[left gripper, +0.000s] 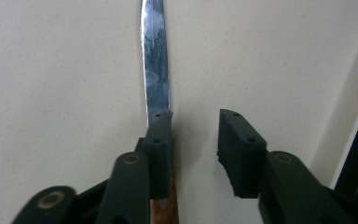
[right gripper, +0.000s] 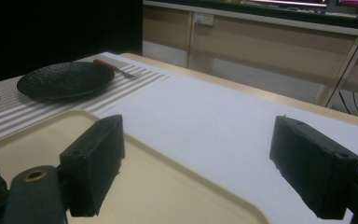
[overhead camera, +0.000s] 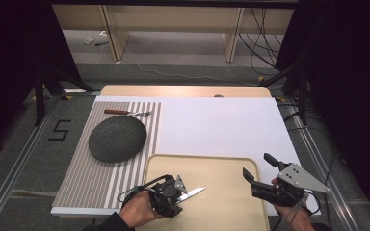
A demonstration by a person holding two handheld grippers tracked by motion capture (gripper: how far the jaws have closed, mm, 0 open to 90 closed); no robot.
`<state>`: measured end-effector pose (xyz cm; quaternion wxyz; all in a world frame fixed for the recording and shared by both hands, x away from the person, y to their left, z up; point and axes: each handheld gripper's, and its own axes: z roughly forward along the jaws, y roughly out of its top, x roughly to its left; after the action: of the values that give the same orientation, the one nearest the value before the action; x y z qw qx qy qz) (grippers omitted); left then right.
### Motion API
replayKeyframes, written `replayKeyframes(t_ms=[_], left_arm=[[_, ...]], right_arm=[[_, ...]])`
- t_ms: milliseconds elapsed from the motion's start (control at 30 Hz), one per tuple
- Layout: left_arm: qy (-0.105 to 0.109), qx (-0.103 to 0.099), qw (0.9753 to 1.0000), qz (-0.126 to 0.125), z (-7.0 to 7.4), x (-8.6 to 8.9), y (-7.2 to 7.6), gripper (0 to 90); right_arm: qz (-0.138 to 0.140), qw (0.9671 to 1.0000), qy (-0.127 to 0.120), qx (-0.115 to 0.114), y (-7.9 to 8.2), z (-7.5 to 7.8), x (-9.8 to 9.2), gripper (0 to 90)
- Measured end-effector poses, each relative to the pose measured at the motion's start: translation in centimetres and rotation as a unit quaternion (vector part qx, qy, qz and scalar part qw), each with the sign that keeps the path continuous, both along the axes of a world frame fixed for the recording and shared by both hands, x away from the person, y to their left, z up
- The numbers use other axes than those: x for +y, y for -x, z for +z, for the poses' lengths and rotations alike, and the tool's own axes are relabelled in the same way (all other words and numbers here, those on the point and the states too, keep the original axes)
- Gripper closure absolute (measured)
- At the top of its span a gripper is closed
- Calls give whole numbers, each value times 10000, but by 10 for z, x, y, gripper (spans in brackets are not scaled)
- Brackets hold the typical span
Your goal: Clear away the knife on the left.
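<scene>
A knife with a shiny blade [overhead camera: 195, 192] and a brown wooden handle lies on the beige tray [overhead camera: 221, 168] near its front left. My left gripper [overhead camera: 183, 192] hangs over the handle end, open. In the left gripper view the blade [left gripper: 154, 60] runs up from under the left jaw, the handle [left gripper: 167, 205] shows below it, and the gap between the fingers of the left gripper [left gripper: 196, 123] holds nothing. My right gripper [overhead camera: 256, 164] is wide open above the tray's right edge, its jaws [right gripper: 198, 140] framing the tray [right gripper: 168, 186] and the white mat.
A striped placemat [overhead camera: 96, 178] on the left carries a dark textured plate [overhead camera: 117, 138], with a wooden-handled fork [overhead camera: 125, 112] behind it. The plate [right gripper: 65, 79] and fork [right gripper: 114, 66] also appear far off in the right gripper view. A white mat [overhead camera: 217, 125] covers the table beyond the tray.
</scene>
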<state>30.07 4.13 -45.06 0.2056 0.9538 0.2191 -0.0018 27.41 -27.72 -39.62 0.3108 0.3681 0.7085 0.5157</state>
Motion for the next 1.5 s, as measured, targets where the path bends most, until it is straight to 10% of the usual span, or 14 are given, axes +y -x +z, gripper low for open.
replayKeyframes(t_ms=[400, 1500], left_arm=[[-192, 27, 9998, 1, -5, -10, -6, 891], [-211, 9, 9971, 735, -1, 20, -31, 894]], right_arm=[[6, 10000, 5, -6, 0, 0, 0, 187], [17, 10000, 10, -3, 0, 0, 0, 188]])
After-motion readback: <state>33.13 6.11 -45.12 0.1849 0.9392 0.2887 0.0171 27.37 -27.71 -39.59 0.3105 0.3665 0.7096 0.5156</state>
